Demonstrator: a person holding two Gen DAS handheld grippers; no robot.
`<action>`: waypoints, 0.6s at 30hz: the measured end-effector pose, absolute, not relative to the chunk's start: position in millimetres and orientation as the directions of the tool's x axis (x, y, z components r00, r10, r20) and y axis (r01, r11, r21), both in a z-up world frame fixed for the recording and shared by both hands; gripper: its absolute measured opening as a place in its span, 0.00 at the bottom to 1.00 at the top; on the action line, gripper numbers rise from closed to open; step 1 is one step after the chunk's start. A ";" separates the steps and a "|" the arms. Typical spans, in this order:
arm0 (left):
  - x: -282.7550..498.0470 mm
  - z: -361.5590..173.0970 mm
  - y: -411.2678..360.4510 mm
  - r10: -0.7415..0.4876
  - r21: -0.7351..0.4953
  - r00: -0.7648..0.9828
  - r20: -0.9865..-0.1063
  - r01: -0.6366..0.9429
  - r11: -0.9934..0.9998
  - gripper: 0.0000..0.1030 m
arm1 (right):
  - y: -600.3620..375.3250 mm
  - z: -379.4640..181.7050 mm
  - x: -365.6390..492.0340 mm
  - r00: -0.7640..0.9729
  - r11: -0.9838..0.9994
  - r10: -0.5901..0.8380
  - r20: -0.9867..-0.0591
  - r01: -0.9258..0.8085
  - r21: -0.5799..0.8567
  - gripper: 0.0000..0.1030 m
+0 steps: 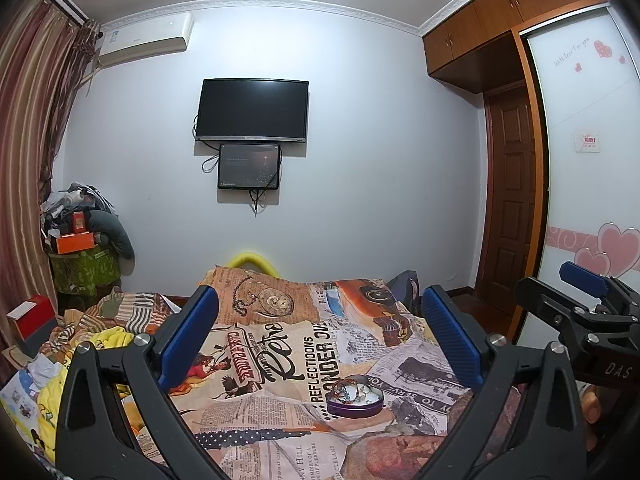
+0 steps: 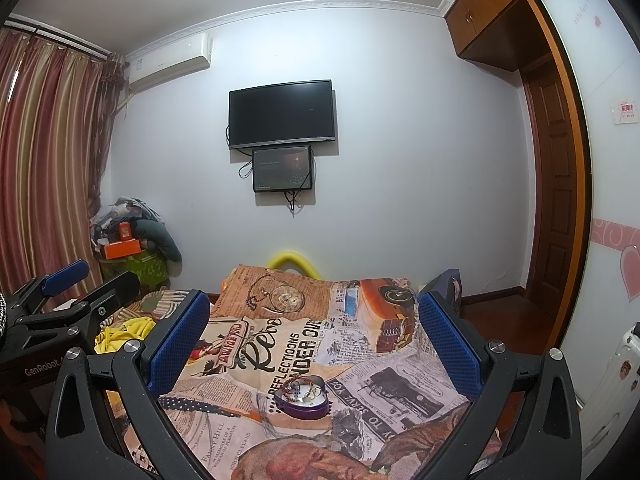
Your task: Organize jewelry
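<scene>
The purple heart-shaped tin of tangled jewelry [image 2: 303,397] lies mid-bed on the newspaper-print bedspread [image 2: 384,384] — ahead of and below both grippers. The left gripper [image 1: 320,340] and right gripper [image 2: 314,340] both have released, wide jaws holding nothing — the right looks slightly nearer.

My left gripper [image 1: 320,336] and right gripper [image 2: 314,340] look the same: chunky black plastic frames, ribbed blue pads [image 1: 188,336] on the fingers, shiny silver screws [image 2: 496,346] at the pivots. White "GenRobot" lettering on the left one's side.
</scene>
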State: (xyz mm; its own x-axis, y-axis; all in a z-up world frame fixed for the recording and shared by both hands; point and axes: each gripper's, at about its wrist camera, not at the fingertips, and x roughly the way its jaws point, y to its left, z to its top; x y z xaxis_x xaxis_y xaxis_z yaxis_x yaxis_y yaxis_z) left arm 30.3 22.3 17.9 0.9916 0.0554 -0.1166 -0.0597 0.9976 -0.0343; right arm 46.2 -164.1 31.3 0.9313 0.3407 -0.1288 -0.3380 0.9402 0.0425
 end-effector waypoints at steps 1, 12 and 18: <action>30.2 17.8 22.0 0.055 -0.034 0.992 -0.117 -0.060 0.998 0.99 | -164.3 31.6 46.0 0.931 0.940 0.341 -0.129 -0.339 0.044 1.00; 31.3 18.7 21.7 0.053 -0.047 0.991 -0.125 -0.059 0.997 0.99 | -165.3 31.1 46.8 0.932 0.941 0.339 -0.130 -0.336 0.044 1.00; 32.5 19.9 21.6 0.048 -0.046 0.990 -0.129 -0.054 0.997 0.99 | -166.2 30.9 47.3 0.932 0.941 0.337 -0.131 -0.334 0.043 1.00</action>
State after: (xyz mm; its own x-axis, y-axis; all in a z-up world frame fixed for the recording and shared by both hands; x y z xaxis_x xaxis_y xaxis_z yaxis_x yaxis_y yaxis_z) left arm 32.5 21.6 19.9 0.9905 0.0477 -0.1291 -0.0541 0.9975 -0.0464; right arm 47.3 -166.2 30.9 0.9323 0.3372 -0.1306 -0.3345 0.9414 0.0430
